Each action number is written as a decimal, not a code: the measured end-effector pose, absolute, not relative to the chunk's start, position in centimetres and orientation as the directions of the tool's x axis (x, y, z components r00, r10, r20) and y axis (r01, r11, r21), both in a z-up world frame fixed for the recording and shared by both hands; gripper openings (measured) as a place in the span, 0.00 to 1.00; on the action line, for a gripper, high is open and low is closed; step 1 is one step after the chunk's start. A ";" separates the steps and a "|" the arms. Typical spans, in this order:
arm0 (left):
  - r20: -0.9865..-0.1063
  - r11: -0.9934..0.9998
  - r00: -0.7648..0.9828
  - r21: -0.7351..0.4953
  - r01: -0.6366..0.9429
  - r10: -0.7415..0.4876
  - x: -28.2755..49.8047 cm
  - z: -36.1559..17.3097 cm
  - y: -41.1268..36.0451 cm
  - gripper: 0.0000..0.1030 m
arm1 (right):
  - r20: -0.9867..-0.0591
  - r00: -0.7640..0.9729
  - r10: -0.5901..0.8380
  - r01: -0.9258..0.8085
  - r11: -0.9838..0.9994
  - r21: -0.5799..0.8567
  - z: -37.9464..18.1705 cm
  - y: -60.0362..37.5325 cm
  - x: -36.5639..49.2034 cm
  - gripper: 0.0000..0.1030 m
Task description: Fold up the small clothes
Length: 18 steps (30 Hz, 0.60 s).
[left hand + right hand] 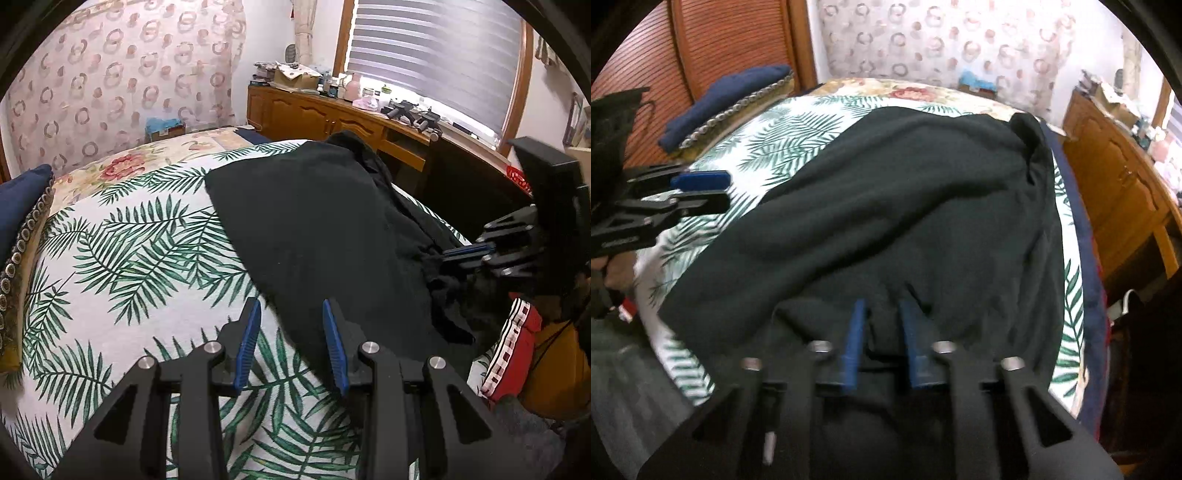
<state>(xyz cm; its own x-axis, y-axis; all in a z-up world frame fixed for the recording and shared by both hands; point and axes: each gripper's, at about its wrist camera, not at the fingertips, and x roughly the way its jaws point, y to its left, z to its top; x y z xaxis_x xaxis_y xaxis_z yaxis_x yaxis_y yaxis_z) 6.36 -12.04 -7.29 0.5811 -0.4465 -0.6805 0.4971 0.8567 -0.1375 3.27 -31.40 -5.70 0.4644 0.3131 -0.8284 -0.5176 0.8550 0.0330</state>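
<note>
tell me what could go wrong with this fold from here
1. The right claw is shut on a bunched edge of the black fleece garment, so it may lift several layers and fold unevenly.
2. The left claw is open and grips nothing, so the near corner could drag across the palm-leaf bedspread.

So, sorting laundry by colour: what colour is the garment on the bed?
Black garment, plain, clearest in the left wrist view.

No words, labels or numbers can be read anywhere here; the pictures are too blurry and small for that.
</note>
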 end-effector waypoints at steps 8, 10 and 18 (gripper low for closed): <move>-0.690 0.833 0.553 -0.133 0.538 -0.467 5.9 -6.7 -13.6 0.32 | -0.836 0.465 0.291 -0.537 0.844 -0.005 -2.6 -35.7 0.2 0.02; -0.695 0.827 0.545 -0.130 0.547 -0.469 5.8 -6.8 -13.9 0.34 | -0.848 0.454 0.273 -0.518 0.855 -0.003 -2.5 -37.1 -0.1 0.02; -0.730 0.834 0.520 -0.125 0.537 -0.444 5.8 -8.0 -14.3 0.34 | -0.859 0.462 0.221 -0.483 0.875 -0.034 -2.1 -39.1 -0.6 0.16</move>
<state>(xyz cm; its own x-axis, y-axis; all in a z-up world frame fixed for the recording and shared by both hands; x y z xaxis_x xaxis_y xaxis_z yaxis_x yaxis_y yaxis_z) 5.77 -14.34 -8.04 0.5196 -0.4438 -0.7301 0.5374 0.8341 -0.1247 -0.60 -39.14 -2.14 0.4616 0.2211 -0.8591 -0.4832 0.8748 -0.0344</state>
